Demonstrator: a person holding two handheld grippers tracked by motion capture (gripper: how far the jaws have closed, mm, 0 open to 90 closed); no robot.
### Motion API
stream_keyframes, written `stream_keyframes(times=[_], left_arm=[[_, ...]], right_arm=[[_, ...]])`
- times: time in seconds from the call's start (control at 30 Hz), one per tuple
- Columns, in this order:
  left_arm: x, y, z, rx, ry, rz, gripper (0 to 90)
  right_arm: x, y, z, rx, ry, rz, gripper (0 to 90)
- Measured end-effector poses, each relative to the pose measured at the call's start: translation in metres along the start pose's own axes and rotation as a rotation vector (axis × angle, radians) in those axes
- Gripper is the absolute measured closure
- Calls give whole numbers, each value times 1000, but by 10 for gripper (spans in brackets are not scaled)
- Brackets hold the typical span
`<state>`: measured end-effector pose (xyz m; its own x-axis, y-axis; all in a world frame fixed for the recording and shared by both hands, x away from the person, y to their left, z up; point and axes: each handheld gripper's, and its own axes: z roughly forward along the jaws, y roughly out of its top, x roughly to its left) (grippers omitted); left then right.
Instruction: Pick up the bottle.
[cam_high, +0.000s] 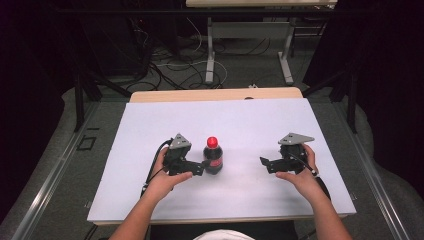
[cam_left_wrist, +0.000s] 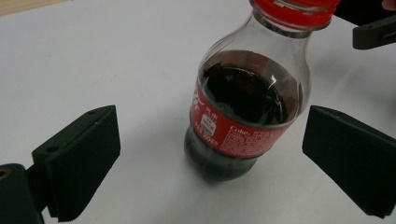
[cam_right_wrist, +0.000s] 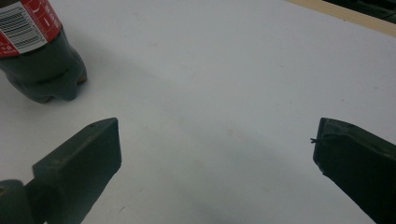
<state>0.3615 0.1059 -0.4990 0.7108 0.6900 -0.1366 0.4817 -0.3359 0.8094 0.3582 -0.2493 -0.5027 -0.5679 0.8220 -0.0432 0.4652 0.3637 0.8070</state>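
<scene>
Cola bottle (cam_high: 213, 156) stands upright near the middle of the white worktop (cam_high: 250, 125), red cap on, dark liquid up to the shoulder. Left gripper (cam_high: 199, 167) is right at the bottle's left side: in the left gripper view its jaws are open with the bottle (cam_left_wrist: 247, 107) between them, pads clear of it on both sides. Right gripper (cam_high: 264, 162) is well apart to the right, jaws wide open over bare worktop, nothing between them; the bottle's base (cam_right_wrist: 39, 70) sits at the far left in the right gripper view.
</scene>
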Motion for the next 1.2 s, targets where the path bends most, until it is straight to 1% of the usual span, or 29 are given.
stream_keyframes(times=[0.03, 0.07, 0.1, 0.13, 0.17, 0.23, 0.27, 0.3, 0.37, 0.4, 0.43, 0.47, 0.5, 0.53, 0.63, 0.7, 0.77, 0.8, 0.83, 0.9, 0.97, 1.0, 1.03, 1.07, 1.13, 1.2], left_arm=[[-1, 1, 2, 3, 6, 3, 43], [-3, 1, 4, 7, 8, -6, 38], [-4, 2, 6, 9, -2, -5, 37], [-5, 2, 8, 9, -3, 3, 36], [-7, 3, 9, 19, -1, 17, 28], [-10, 2, 14, 7, -32, 30, 4], [-11, 3, 16, 12, -32, 34, 6], [-13, 3, 17, 17, -21, 42, 6], [-14, 3, 22, 16, -24, 49, 6], [-14, 4, 23, 23, -20, 49, 6], [-14, 4, 24, 15, -21, 54, 6], [-14, 4, 25, 21, -26, 53, 6], [-14, 4, 26, 18, -16, 56, 7], [-13, 5, 26, 16, -8, 64, 15], [-13, 4, 28, 2, -19, 54, 59], [-13, 3, 30, 9, -17, 57, 76], [-13, 1, 32, 2, -15, 61, 98], [-14, 1, 32, 11, -18, 63, 112], [-14, 0, 33, 8, -17, 64, 129], [-15, -1, 35, 12, -10, 71, 161], [-15, 0, 36, 20, -18, 81, 162], [-16, -1, 37, 18, -17, 86, 172], [-16, -1, 37, 28, -17, 92, 187], [-16, -2, 38, 26, -9, 102, 195], [-17, -2, 38, 16, 0, 98, 240], [-17, -3, 36, 14, -7, 105, 266]], right_arm=[[-1, 0, 0, -2, 3, -5, 6], [-1, 0, 1, -1, 2, -3, 7], [0, 0, 0, 2, 1, 3, 7], [-1, -1, 1, 2, -2, -4, 7], [-1, -1, 1, 3, -2, -5, 7], [-1, -1, 0, 4, -1, -4, 7], [-1, -1, 0, 5, 1, 2, 7], [-1, -1, 1, 4, -2, -5, 7], [-1, -1, 1, 5, -4, -4, 7], [-2, -2, 1, 4, 0, -3, 7], [-1, -2, 1, 5, -3, 1, 7], [-1, -2, 1, 5, 0, 1, 7], [-1, -2, 2, 7, 0, 0, 7], [-1, -2, 2, 8, 0, 2, 7], [-2, -2, 2, 11, -7, -1, 7], [-2, -2, 2, 8, -6, -1, 7], [-2, -3, 2, 10, -8, 2, 8], [-2, -3, 2, 11, -7, 2, 8], [-2, -3, 3, 11, -6, 4, 9], [-2, -3, 4, 15, -6, -1, 9], [-1, -4, 5, 20, -4, -1, 9], [-1, -4, 5, 22, -6, -3, 9], [0, -4, 6, 22, -3, -3, 9], [0, -4, 6, 21, -1, -5, 9], [0, -4, 6, 20, -2, -6, 9], [0, -5, 7, 23, -3, -3, 9]])
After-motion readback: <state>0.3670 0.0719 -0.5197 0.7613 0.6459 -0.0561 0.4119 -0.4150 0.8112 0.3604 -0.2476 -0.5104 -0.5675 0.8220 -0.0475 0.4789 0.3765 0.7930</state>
